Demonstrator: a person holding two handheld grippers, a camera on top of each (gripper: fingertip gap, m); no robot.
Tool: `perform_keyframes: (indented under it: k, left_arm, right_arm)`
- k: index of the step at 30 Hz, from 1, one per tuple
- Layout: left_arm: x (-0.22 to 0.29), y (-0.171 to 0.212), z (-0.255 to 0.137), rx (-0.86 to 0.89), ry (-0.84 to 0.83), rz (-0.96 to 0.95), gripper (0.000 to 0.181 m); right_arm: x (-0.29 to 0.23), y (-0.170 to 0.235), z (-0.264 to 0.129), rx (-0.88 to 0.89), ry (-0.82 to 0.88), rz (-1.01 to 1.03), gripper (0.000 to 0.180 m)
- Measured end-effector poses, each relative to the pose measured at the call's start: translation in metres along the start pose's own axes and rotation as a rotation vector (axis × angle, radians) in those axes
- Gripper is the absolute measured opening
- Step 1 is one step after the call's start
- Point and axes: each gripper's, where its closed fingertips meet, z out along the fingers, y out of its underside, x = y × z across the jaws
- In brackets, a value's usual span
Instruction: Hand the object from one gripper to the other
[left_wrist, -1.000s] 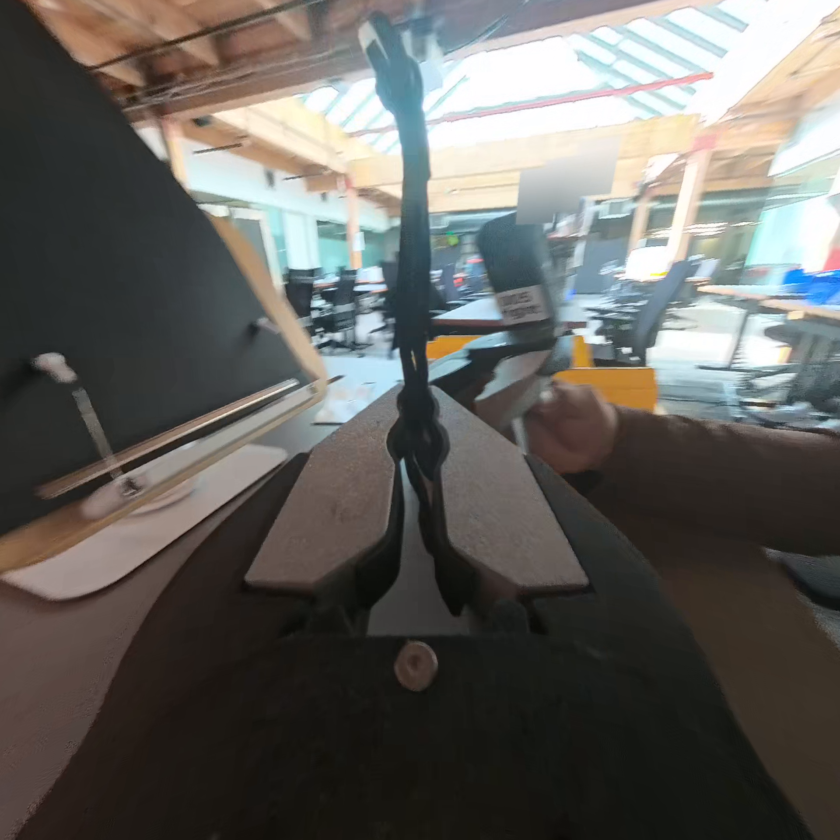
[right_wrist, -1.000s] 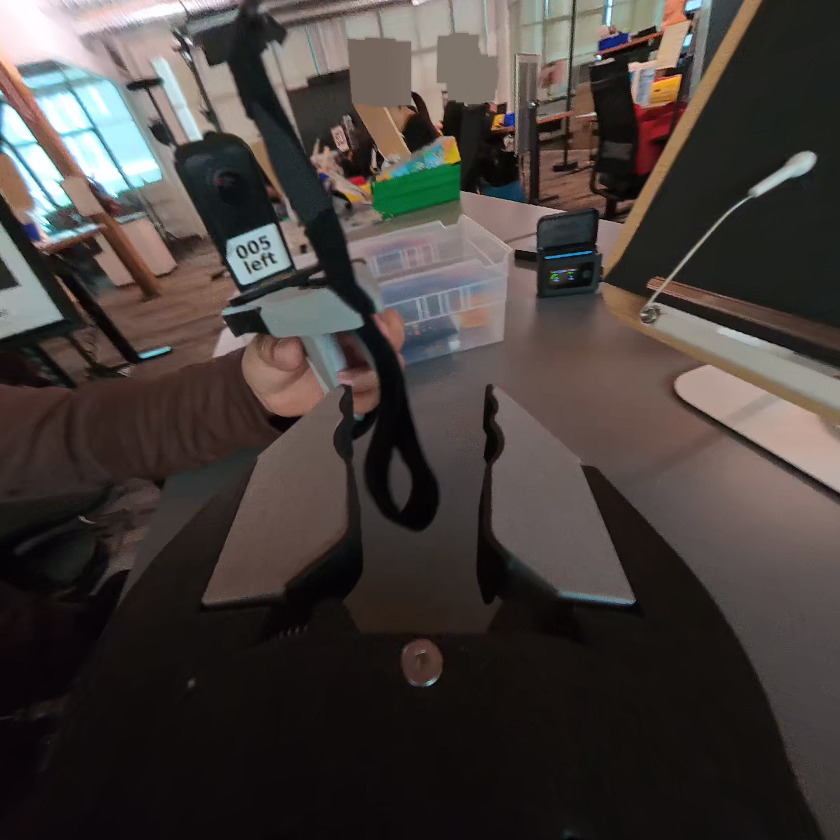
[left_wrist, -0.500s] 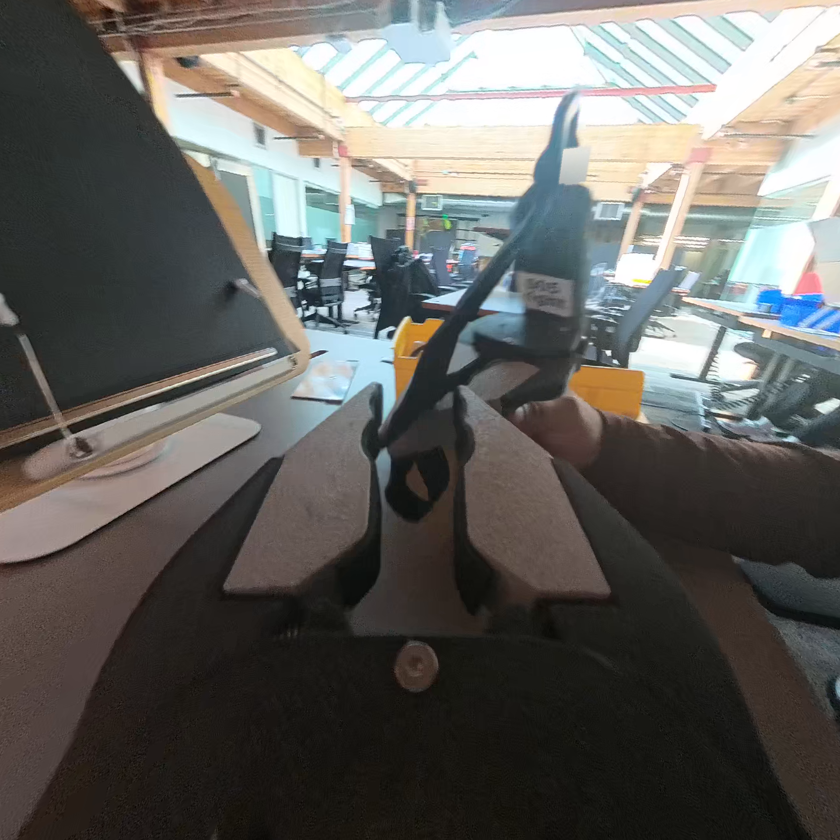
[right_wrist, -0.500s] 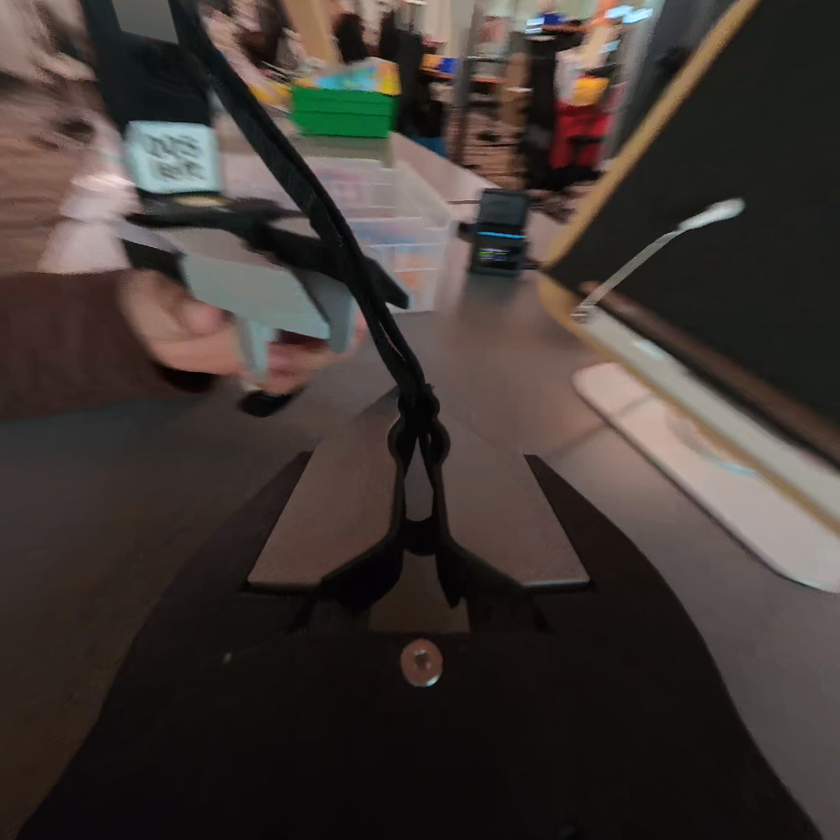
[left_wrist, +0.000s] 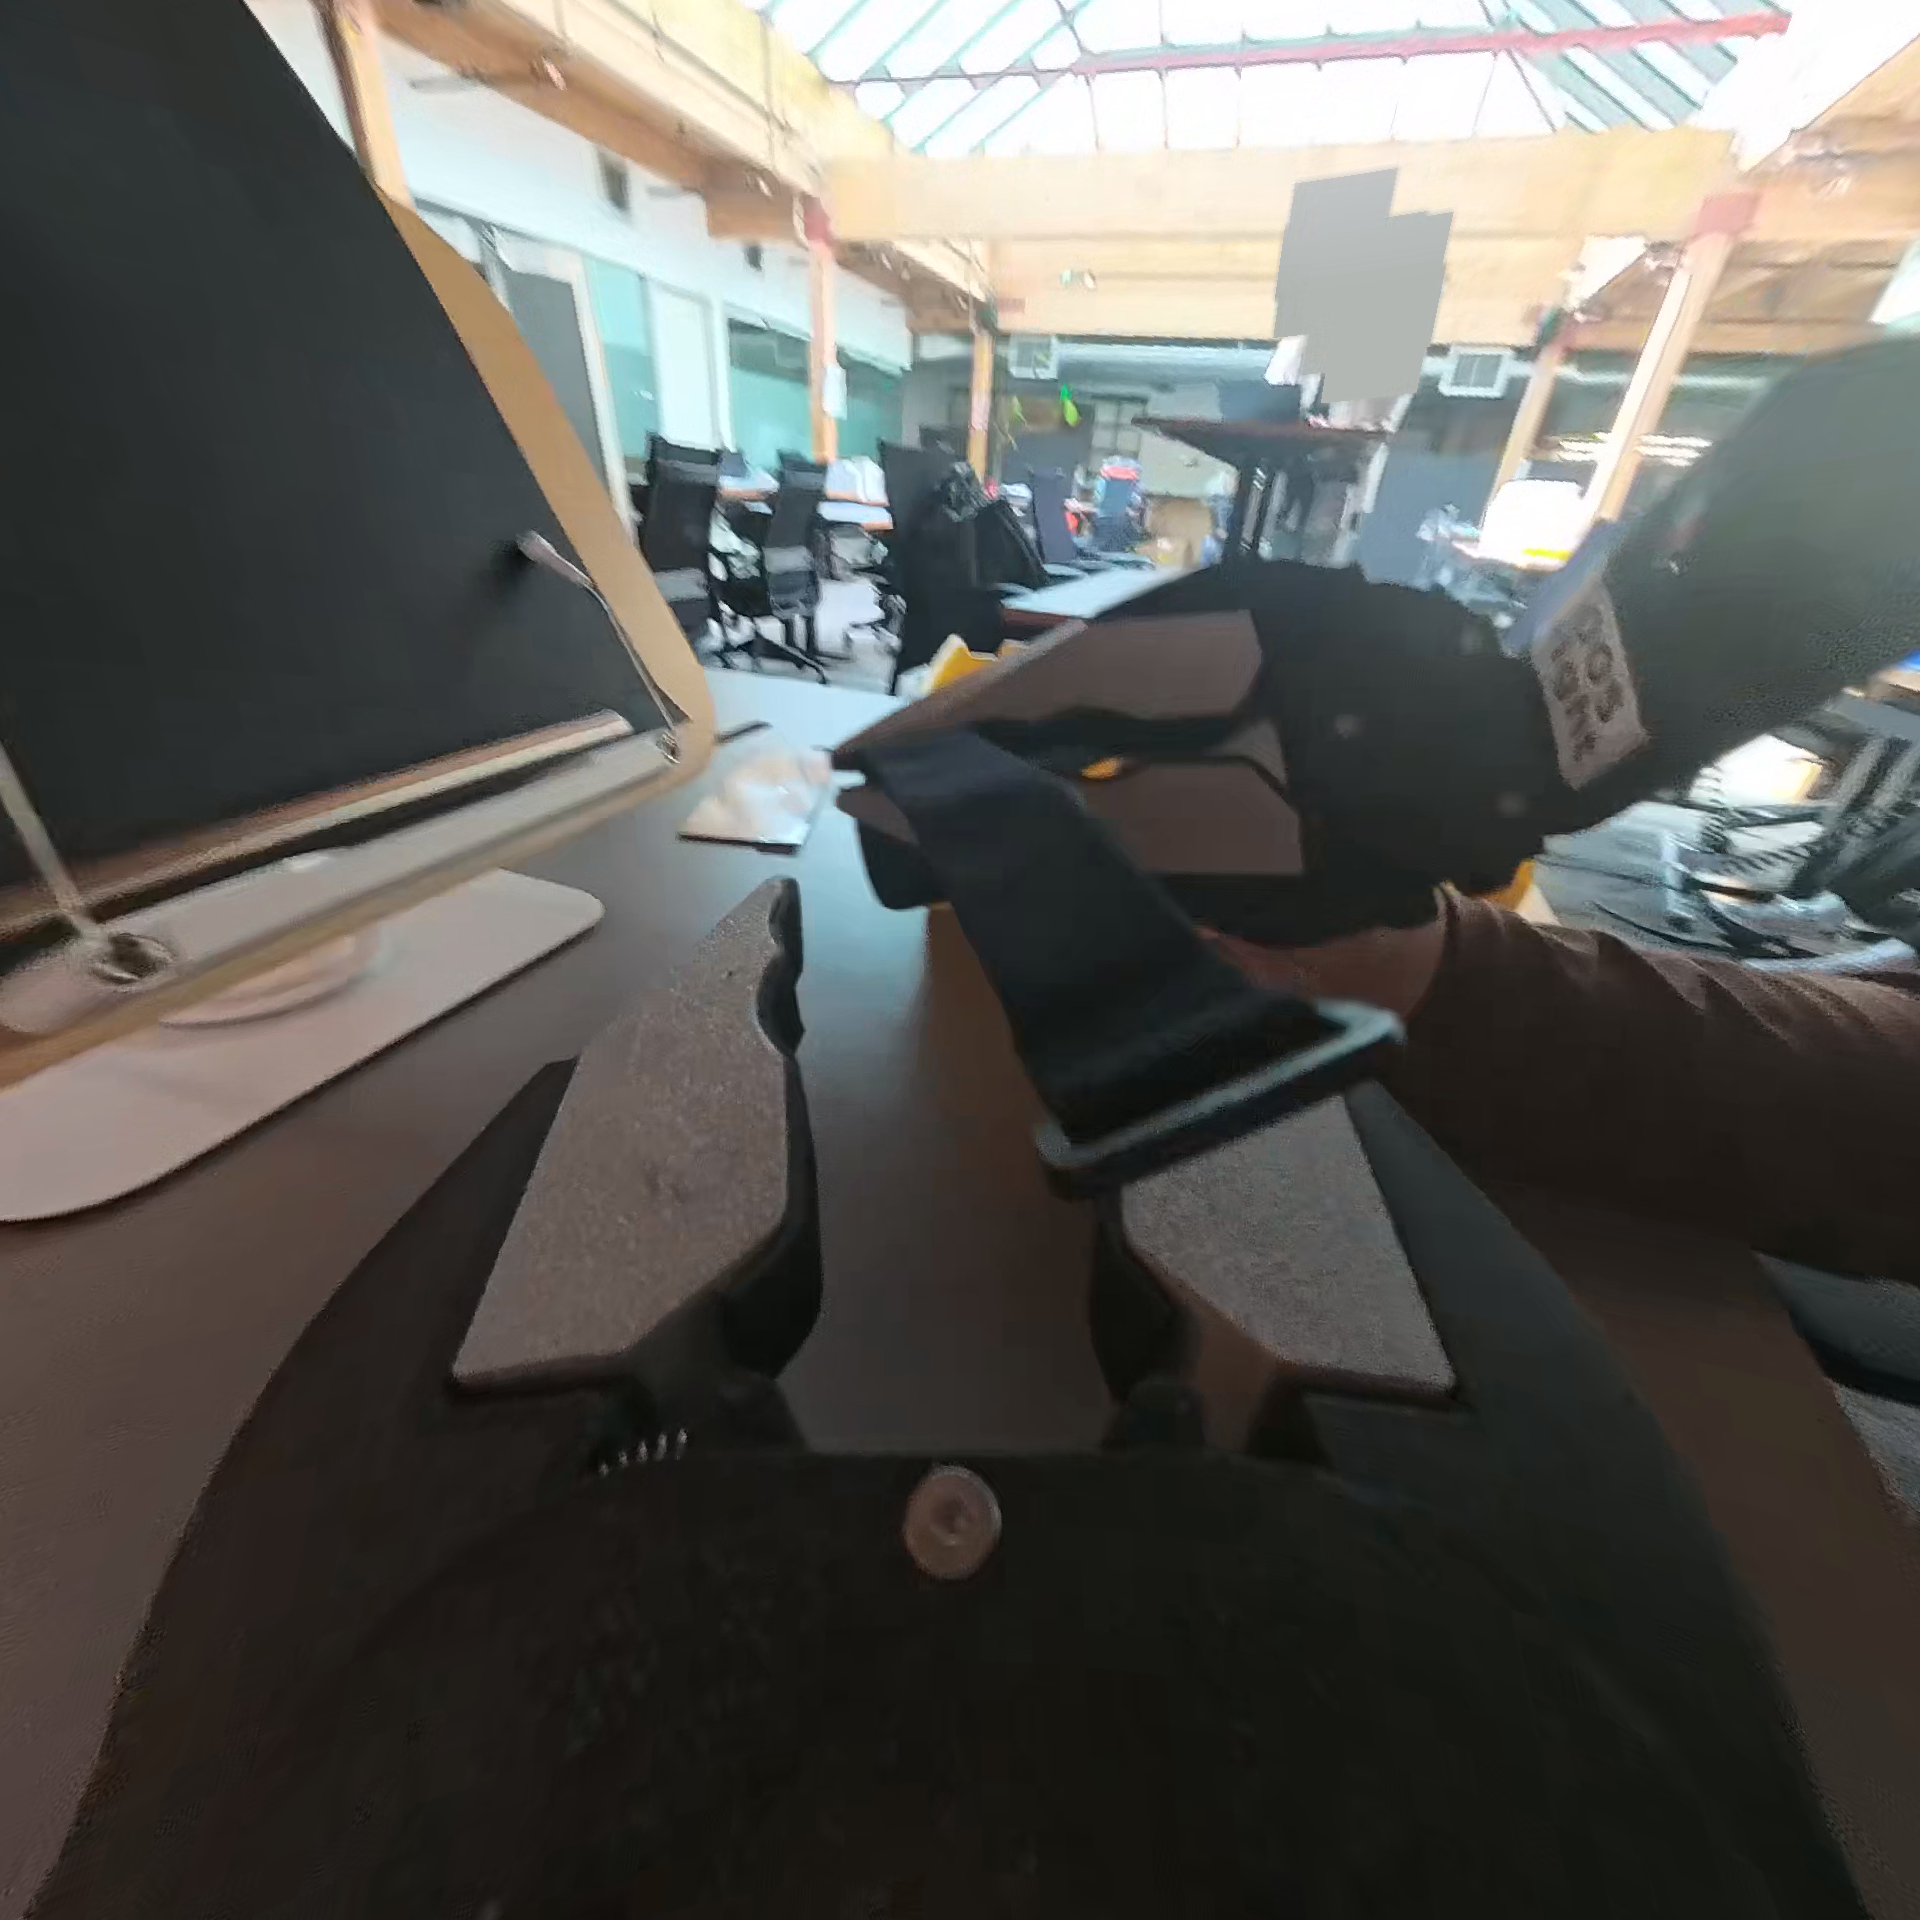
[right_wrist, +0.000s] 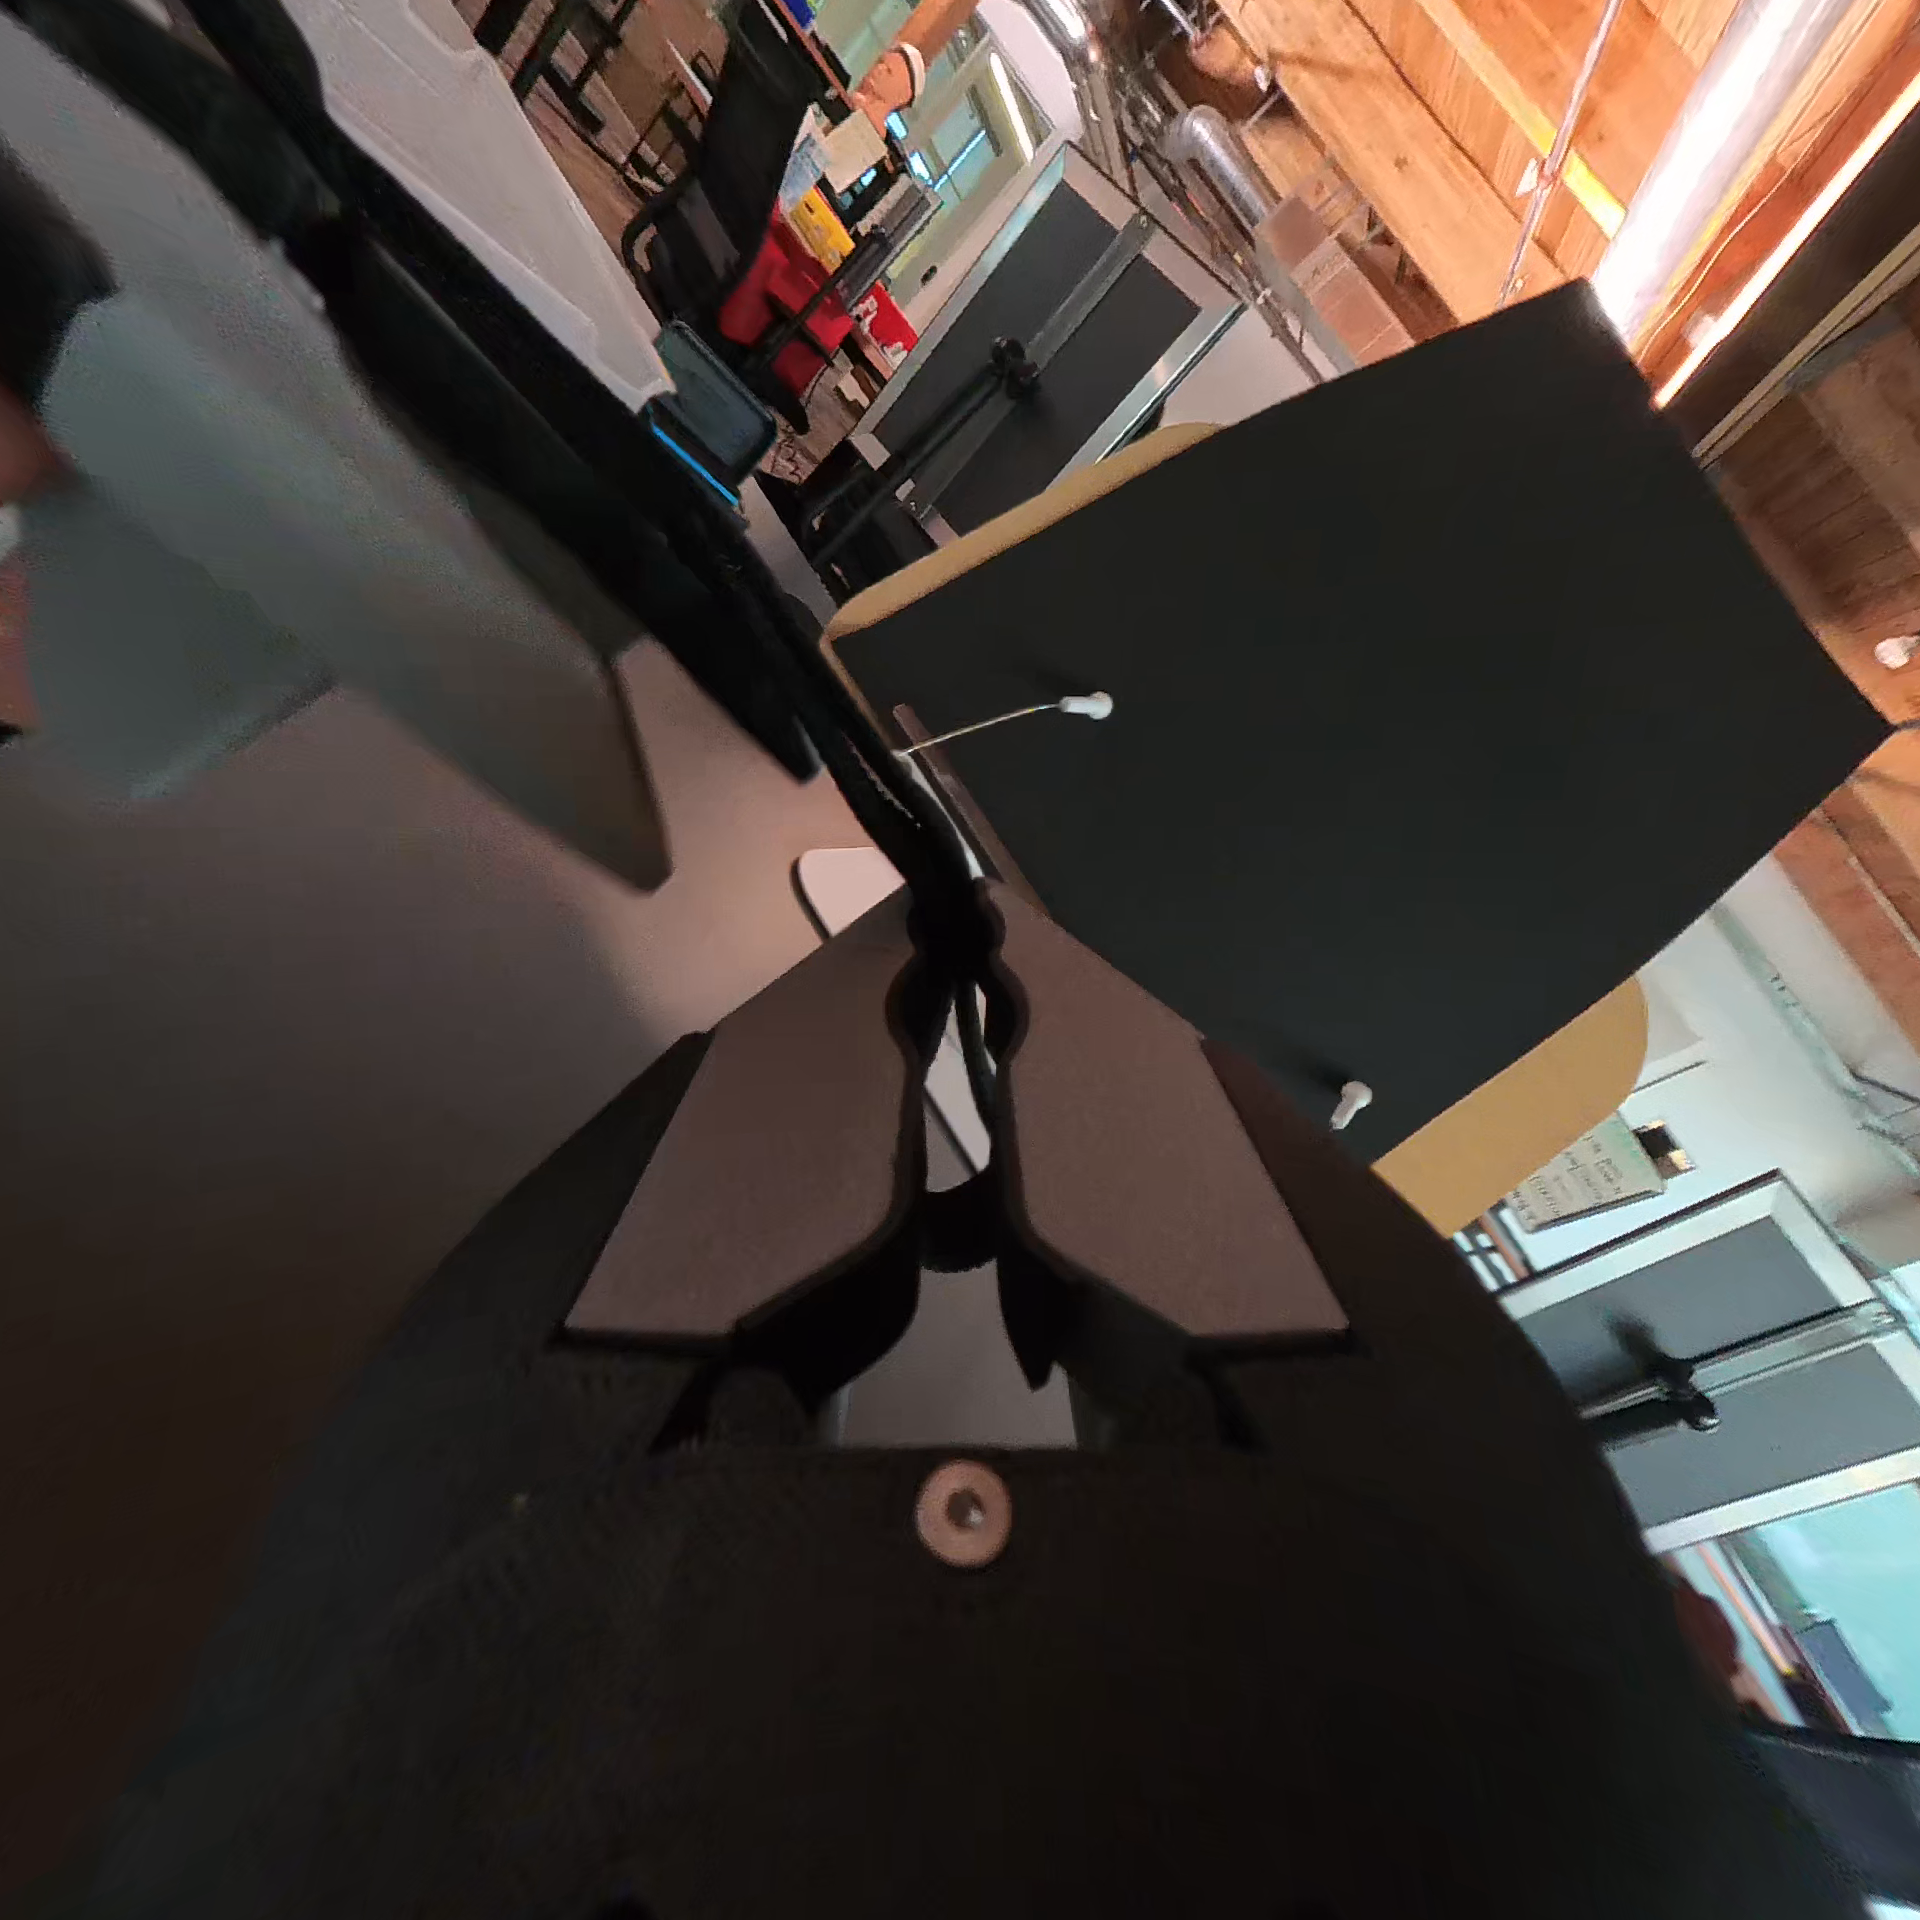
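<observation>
The object is a black webbing strap (left_wrist: 1060, 904) with a metal buckle (left_wrist: 1216, 1091) at its end. My left gripper (left_wrist: 935, 987) is open and empty. The buckle end lies over its right fingertip. My right gripper (right_wrist: 951, 935) is shut on the strap (right_wrist: 623, 499), which runs up and left out of its tips. In the left wrist view the right gripper (left_wrist: 847, 774) is turned on its side, ahead and to the right, with the strap hanging from its tips. A blurred grey finger of the left gripper (right_wrist: 312, 582) shows at the left of the right wrist view.
A tilted black board (left_wrist: 260, 416) with a wooden rim stands on a white base (left_wrist: 312, 987) at the left on the dark table (left_wrist: 935, 1195); it also shows in the right wrist view (right_wrist: 1351, 727). A small device with a blue light (right_wrist: 707, 426) stands behind. A brown sleeve (left_wrist: 1662, 1091) reaches in from the right. The tips of one gripper are about 4 cm away from the tips of the other.
My left gripper has opened and let go of the strap. My right gripper has shut on it, rolled onto its side and drawn it off to the right.
</observation>
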Motion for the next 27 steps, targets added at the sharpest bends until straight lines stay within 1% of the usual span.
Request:
perform_keyframes:
  k: [2, 4, 6, 8, 9, 12, 14, 15, 17, 18, 19, 20, 22, 24, 27]
  left_arm:
    - [-0.010, -0.011, -0.007, 0.051, -0.062, 0.048, 0.050]
    - [-0.007, -0.022, -0.013, 0.112, -0.064, 0.136, 0.041]
    - [0.004, -0.026, -0.014, 0.139, -0.021, 0.200, 0.014]
    - [0.014, -0.025, -0.013, 0.122, 0.026, 0.239, 0.002]
    - [0.016, -0.024, -0.013, 0.112, 0.026, 0.271, 0.002]
    - [0.008, -0.026, -0.015, 0.088, -0.066, 0.422, 0.001]
    - [0.003, -0.029, -0.018, 0.069, -0.154, 0.615, 0.002]
    - [0.001, -0.030, -0.020, 0.051, -0.209, 0.738, 0.002]
    - [-0.003, -0.030, -0.023, 0.011, -0.307, 0.979, 0.002]
    - [-0.003, -0.026, -0.022, -0.018, -0.327, 1.071, 0.002]
    - [-0.004, -0.020, -0.020, -0.054, -0.334, 1.133, 0.001]
    - [-0.005, -0.015, -0.017, -0.086, -0.342, 1.170, 0.002]
    - [-0.011, -0.005, -0.015, -0.144, -0.362, 1.221, 0.002]
    - [-0.016, -0.004, -0.016, -0.168, -0.395, 1.294, 0.002]
    - [-0.017, -0.012, -0.020, -0.162, -0.428, 1.408, 0.002]
  right_arm:
    - [-0.003, 0.000, 0.000, 0.002, -0.018, -0.013, 0.000]
    - [-0.016, -0.001, 0.001, 0.015, -0.097, 0.008, 0.000]
    - [-0.032, -0.005, 0.001, 0.029, -0.188, 0.052, 0.002]
    - [-0.040, -0.007, 0.001, 0.038, -0.247, 0.107, 0.006]
    - [-0.044, -0.008, 0.001, 0.044, -0.284, 0.149, 0.009]
    - [-0.053, -0.008, -0.001, 0.046, -0.419, 0.300, 0.028]
    - [-0.054, -0.005, -0.001, 0.037, -0.473, 0.394, 0.044]
    - [-0.055, -0.004, -0.003, 0.033, -0.515, 0.443, 0.048]
    - [-0.053, -0.003, -0.004, 0.031, -0.576, 0.576, 0.051]
    - [-0.052, -0.007, -0.007, 0.051, -0.629, 0.661, 0.052]
    - [-0.054, -0.015, -0.012, 0.086, -0.715, 0.753, 0.048]
    - [-0.056, -0.023, -0.020, 0.126, -0.814, 0.843, 0.043]
    - [-0.054, -0.035, -0.030, 0.186, -0.969, 1.004, 0.046]
    - [-0.053, -0.038, -0.035, 0.203, -1.046, 1.084, 0.048]
    - [-0.058, -0.040, -0.039, 0.193, -1.100, 1.111, 0.053]
